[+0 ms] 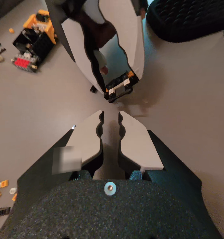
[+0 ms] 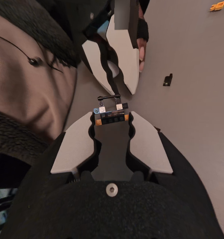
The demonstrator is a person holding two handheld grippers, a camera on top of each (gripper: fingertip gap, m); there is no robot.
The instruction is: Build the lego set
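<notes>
Sub-assembly (image 2: pixel 110 113): light, rigid, fragile where studs join; pinched at its ends by right gripper (image 2: pixel 111 118).
Left gripper (image 1: pixel 111 113): slightly spread, nothing held.

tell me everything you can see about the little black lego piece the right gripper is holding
The small lego assembly is a flat build of mostly black studded plates, with two white single-stud tiles, orange corner pieces, one blue round stud and a thin black bar across its far end. It looks like glossy plastic. The right gripper holds it by its two short sides, jaws closed on the orange-cornered end, studs facing the camera, over the grey table. The left gripper, holding nothing, points at its far end, close to the bar.
</notes>
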